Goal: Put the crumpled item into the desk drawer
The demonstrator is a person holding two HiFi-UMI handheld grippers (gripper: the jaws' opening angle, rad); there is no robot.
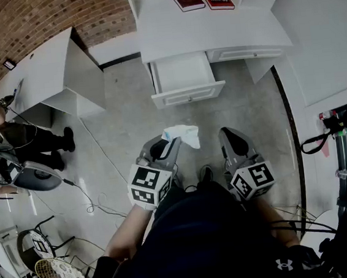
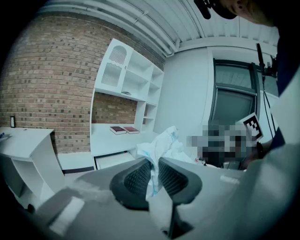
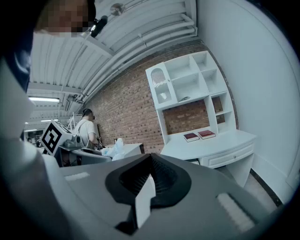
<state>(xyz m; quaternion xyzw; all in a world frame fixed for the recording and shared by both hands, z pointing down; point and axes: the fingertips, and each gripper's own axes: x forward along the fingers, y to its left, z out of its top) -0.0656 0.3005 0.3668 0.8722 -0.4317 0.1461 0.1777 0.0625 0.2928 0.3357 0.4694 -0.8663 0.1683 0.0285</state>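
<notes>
Head view: the left tongs (image 1: 173, 143) hold a crumpled white item (image 1: 183, 134) above the floor (image 1: 129, 127), near the open drawer (image 1: 188, 94) under the white tabletop (image 1: 174, 30).

Left gripper view: both pads (image 2: 138, 178) pinch the item, which bunches up above them.

Right gripper view: the right tongs (image 3: 151, 161) are closed together, empty.

Under Armour logo (image 1: 284, 265) on the dark garment (image 1: 202, 237)
</notes>
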